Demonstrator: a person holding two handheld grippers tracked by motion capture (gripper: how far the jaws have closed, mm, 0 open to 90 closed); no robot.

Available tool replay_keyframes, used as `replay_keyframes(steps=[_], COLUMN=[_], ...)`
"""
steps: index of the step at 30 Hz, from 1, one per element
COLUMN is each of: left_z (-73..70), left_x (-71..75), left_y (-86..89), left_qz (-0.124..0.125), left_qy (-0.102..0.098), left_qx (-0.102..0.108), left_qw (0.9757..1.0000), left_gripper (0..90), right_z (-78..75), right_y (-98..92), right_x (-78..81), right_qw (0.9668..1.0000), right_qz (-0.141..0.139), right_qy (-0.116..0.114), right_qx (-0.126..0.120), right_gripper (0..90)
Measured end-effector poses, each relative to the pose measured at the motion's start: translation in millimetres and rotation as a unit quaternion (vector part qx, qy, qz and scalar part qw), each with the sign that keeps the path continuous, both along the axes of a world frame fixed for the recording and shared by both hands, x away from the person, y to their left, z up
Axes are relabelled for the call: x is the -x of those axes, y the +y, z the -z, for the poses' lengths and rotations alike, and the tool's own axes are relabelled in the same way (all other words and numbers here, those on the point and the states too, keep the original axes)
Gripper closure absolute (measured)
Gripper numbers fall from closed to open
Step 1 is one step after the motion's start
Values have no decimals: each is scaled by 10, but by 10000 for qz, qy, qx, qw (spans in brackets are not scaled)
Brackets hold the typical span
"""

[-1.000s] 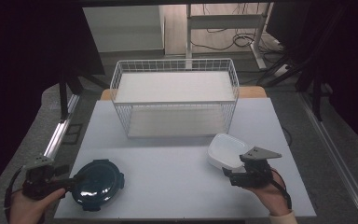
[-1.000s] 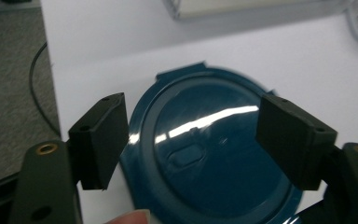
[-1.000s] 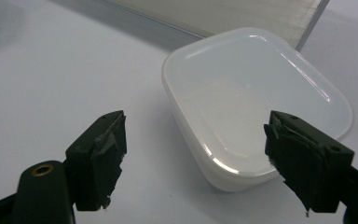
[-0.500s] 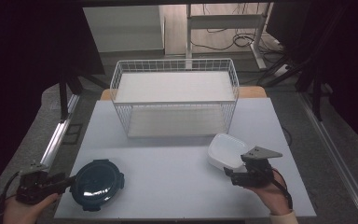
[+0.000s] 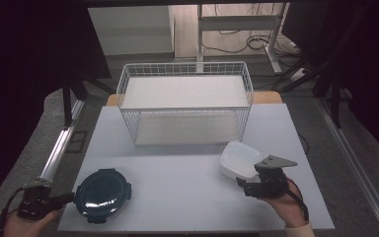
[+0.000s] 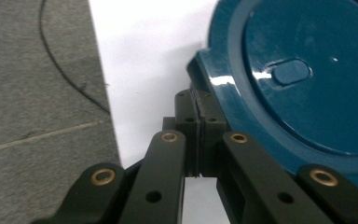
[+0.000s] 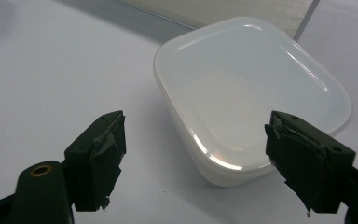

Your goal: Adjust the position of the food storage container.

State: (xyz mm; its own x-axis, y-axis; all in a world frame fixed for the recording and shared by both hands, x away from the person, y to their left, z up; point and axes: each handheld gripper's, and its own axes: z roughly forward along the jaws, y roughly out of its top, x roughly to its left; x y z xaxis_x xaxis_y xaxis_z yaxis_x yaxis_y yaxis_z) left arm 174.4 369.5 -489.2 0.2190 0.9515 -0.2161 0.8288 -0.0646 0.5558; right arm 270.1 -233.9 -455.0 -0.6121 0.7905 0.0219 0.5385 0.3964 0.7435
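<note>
Dark teal round lid (image 6: pixel 303 79), glossy, sits just beyond the black left gripper (image 6: pixel 198 109), whose links carry brass-coloured rivets. Milky white translucent container (image 7: pixel 251 98) lies ahead of the black right gripper (image 7: pixel 193 154). White table (image 5: pixel 187 173); white wire-grid basket (image 5: pixel 185 106).

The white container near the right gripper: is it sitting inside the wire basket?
No, the white container rests on the table in front of the wire basket, just ahead of the right gripper.
</note>
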Motion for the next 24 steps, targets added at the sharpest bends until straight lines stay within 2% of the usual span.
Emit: replay_keyframes(steps=[7, 15, 24], left_z=[22, 11, 4], left_x=[-16, -12, -14], left_y=[-30, -76, -141], left_qz=[3, -106, -117], left_qy=[17, 54, 82], left_qx=[-59, -147, -162], left_qw=[10000, 9998, 9998], left_gripper=[900, 900, 900], right_z=[4, -4, 8], right_y=[-1, 19, 46], right_x=[-5, -3, -11], right_qw=[10000, 10000, 10000], right_qz=[14, -13, -21], right_qy=[0, -14, 10], right_qx=[5, 7, 17], right_gripper=[194, 194, 194])
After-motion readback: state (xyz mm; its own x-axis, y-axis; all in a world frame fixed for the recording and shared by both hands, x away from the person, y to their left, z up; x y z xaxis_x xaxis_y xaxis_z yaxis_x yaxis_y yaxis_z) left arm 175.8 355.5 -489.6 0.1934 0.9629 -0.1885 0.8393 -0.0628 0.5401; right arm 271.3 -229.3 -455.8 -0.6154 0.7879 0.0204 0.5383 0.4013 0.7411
